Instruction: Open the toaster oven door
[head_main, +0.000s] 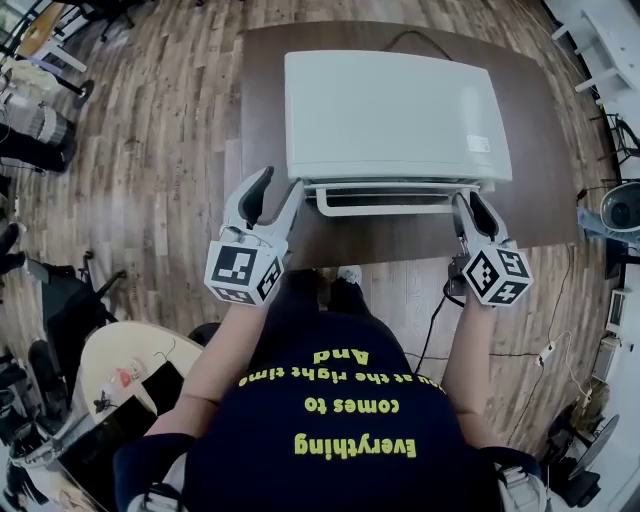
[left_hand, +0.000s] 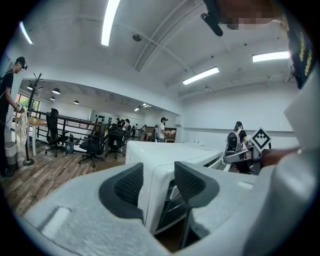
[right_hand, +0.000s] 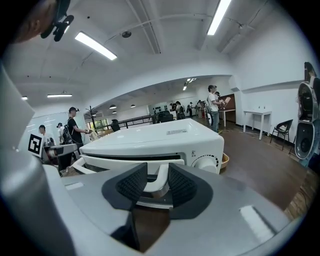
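Starting at the right gripper (right_hand: 152, 182): its fingers (right_hand: 183, 186) are clamped on the right end of the handle (right_hand: 158, 176), and the handle's white leg fills the gap between the pads.

The left gripper (left_hand: 157, 185) is held at the front left corner of the toaster oven (head_main: 395, 115). Its fingers (left_hand: 129, 187) are apart, with that corner seen between them. Contact with the oven can't be confirmed there. From the head view the outer finger is seen clear of the oven's left side.

The door (right_hand: 121, 164) is seen upright on the oven's front, with a dark slit along its top edge. Whether it is cracked open can't be told. A dial (right_hand: 206, 162) is seen on the oven's front, right of the door.

The oven is set on a dark brown surface (head_main: 270, 80), with its front turned towards the person (head_main: 340, 420). A cable (head_main: 415, 38) is run off behind the oven. Both marker cubes (head_main: 245, 272) are seen on the near side of the oven, just past the surface edge. Wood floor (head_main: 150, 150) is seen around the surface. Several people (right_hand: 74, 127) are seen standing well behind the oven in both gripper views.
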